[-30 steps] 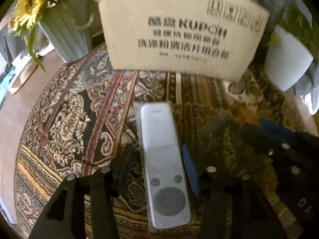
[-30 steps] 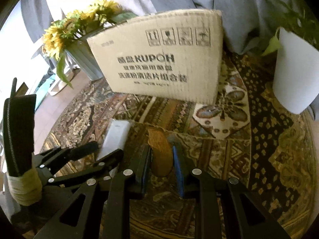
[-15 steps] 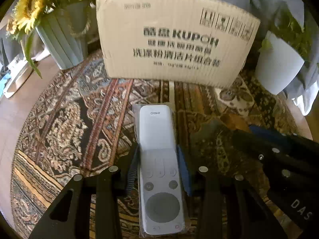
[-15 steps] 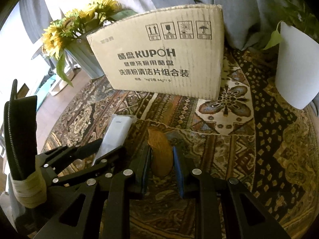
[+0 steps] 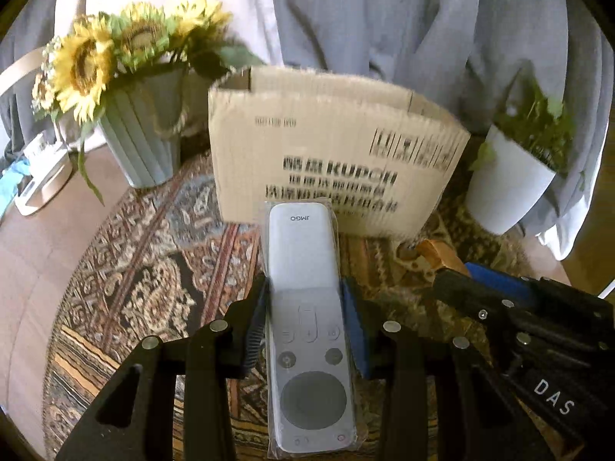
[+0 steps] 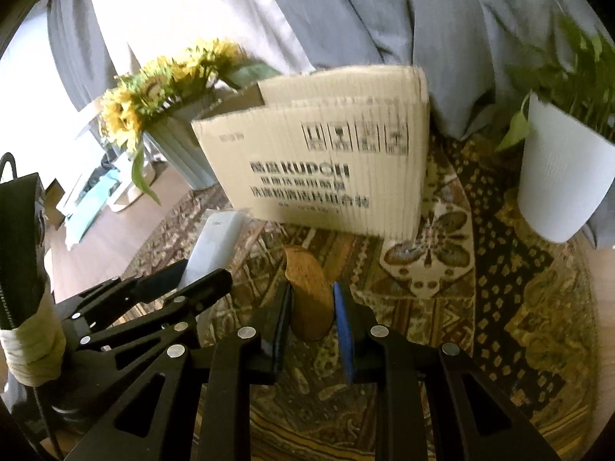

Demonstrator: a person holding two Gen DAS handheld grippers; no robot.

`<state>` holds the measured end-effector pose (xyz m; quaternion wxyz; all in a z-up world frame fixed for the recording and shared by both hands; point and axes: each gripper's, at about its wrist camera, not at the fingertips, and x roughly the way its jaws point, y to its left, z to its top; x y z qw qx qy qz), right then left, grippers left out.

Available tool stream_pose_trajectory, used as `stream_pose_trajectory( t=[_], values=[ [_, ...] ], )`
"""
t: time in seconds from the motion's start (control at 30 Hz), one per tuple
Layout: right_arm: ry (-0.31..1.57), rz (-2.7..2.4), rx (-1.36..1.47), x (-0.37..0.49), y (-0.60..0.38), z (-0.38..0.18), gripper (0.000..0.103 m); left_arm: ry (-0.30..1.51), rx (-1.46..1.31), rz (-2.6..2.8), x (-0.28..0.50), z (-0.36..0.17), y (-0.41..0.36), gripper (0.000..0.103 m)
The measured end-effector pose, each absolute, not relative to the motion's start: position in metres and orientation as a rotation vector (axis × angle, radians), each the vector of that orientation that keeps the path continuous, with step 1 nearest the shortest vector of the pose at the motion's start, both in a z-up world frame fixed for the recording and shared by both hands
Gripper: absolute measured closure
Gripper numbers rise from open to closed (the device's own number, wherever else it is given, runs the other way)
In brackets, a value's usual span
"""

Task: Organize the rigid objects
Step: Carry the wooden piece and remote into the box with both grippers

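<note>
The remote (image 5: 307,326) looks like smooth matt grey plastic sealed in a glossy clear film sleeve, and the piece (image 6: 309,299) between the right tongs (image 6: 310,320) looks like brown wood with a visible grain. The box (image 5: 330,161) is matt corrugated cardboard with ribbed faces and black print, standing on a woven patterned rug (image 5: 153,288) of rough cloth. Both tongs are matt black plastic with bright metal screw heads and blue pads (image 6: 343,326), while the left tongs (image 5: 305,330) grip the film-wrapped remote.

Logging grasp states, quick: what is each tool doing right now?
Left tool: closed on the white remote.
Right tool: closed on the brown wooden piece.
</note>
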<state>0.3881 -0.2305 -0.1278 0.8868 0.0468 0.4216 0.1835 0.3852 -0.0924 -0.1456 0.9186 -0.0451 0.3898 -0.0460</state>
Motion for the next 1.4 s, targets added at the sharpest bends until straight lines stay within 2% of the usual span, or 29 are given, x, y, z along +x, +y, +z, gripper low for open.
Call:
stream_pose_trajectory(
  t=[0.33,1.0,1.4],
  values=[
    [0.789,0.384,0.08,0.388,-0.225,-0.09,0.079,0.706,-0.049,-0.14,0.386,-0.104,-0.087,0.065],
    [0.703,0.358,0.036,0.426,-0.215,-0.036,0.079,0.635,0.058,-0.253,0.429,-0.046,-0.086,0.065],
    [0.756,0.374,0.019,0.488,-0.216,-0.02,0.079,0.669,0.176,-0.336,0.487,-0.02,-0.094,0.065]
  ],
)
